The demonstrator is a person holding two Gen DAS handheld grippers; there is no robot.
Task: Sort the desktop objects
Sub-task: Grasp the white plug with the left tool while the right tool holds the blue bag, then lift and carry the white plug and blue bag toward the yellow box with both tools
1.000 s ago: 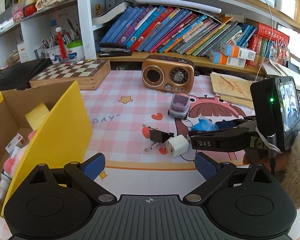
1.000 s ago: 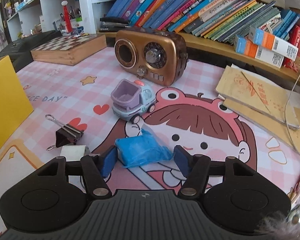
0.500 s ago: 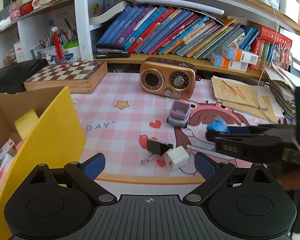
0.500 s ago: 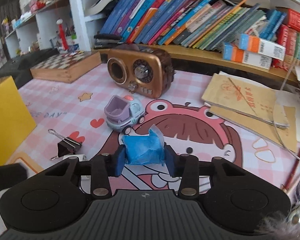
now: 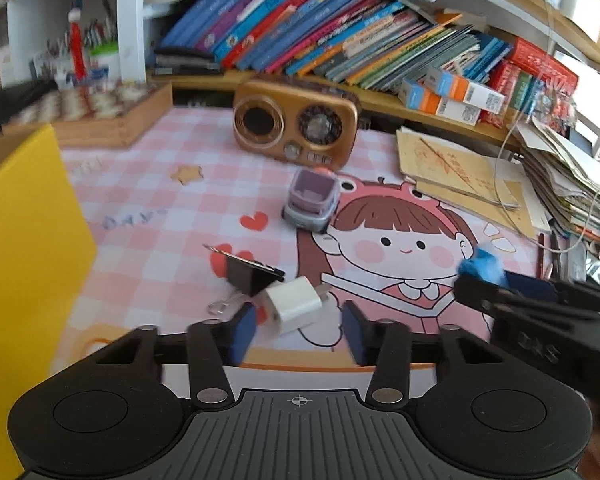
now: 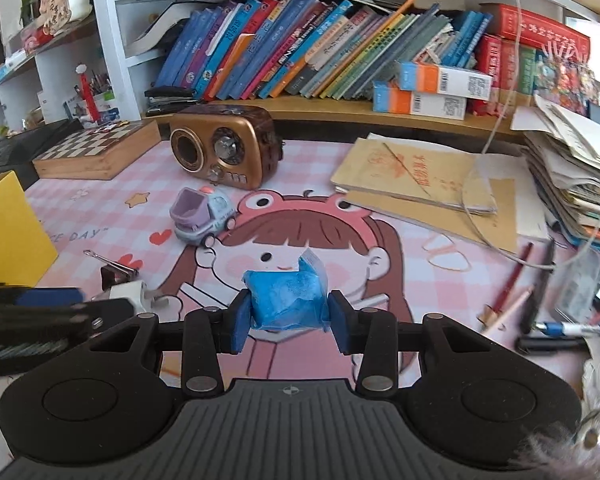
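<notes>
While the right gripper (image 6: 286, 322) has its jaws clamped on a crumpled blue packet (image 6: 286, 300), lifted clear of the pink checked mat (image 6: 380, 264), the left gripper (image 5: 296, 330) points down at the near edge of the surface with its jaws closing around a white charger plug (image 5: 294, 304); the plug lies between the blue pads (image 5: 242, 330), the left pad seeming just to touch it and the right pad still apart. A black binder clip (image 5: 246, 274) lies touching the plug on its far left side. Farther back a small purple toy truck (image 5: 310, 204) stands near a bronze radio (image 5: 296, 124). At the left edge stands a yellow box (image 5: 24, 240), well apart from the plug.
</notes>
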